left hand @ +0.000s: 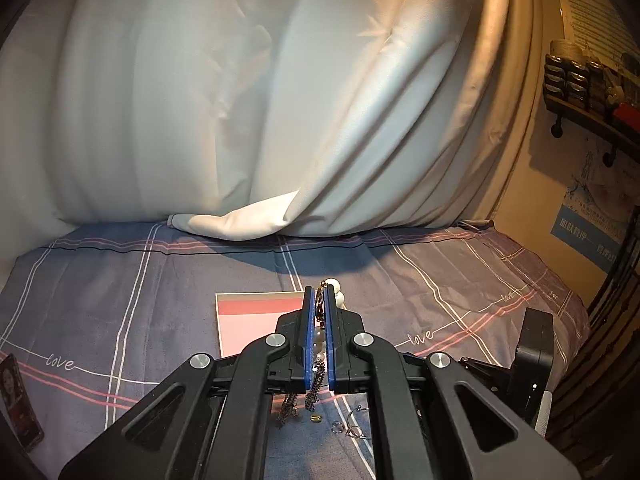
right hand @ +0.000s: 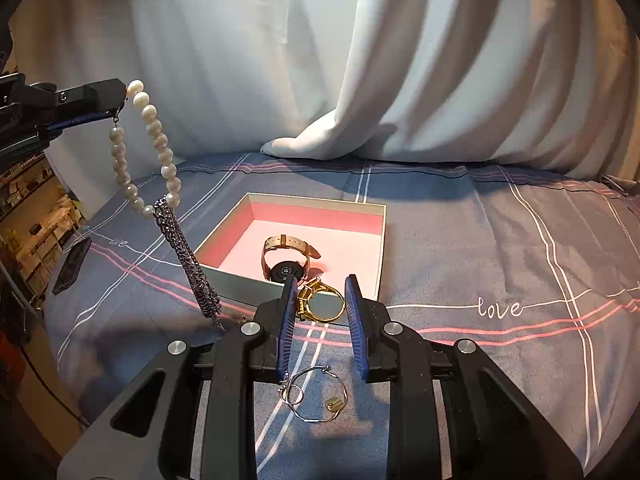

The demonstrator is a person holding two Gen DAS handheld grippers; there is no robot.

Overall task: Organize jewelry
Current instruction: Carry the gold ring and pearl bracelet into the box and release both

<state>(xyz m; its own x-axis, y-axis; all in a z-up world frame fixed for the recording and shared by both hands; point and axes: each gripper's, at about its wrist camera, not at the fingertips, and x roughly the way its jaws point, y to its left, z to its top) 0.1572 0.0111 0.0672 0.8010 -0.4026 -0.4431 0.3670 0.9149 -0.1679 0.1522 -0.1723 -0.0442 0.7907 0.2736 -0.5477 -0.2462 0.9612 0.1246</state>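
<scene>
My left tongs (right hand: 116,114) pinch the pearl necklace (right hand: 160,148) by its clasp, up in the air left of the pink box (right hand: 316,200). Its dark chain tail (right hand: 188,264) hangs down and brushes the bed by the box's near left corner. I think I should lift higher, go over the box, then lower slowly so the tail coils inside by the watch (right hand: 288,260). My right tongs (right hand: 320,300) are spread wide and empty, over the gold ring (right hand: 322,304).

Dim, warm light from the right, hard shadows on the bedsheet (right hand: 480,240), fisheye bending and dark corners.
</scene>
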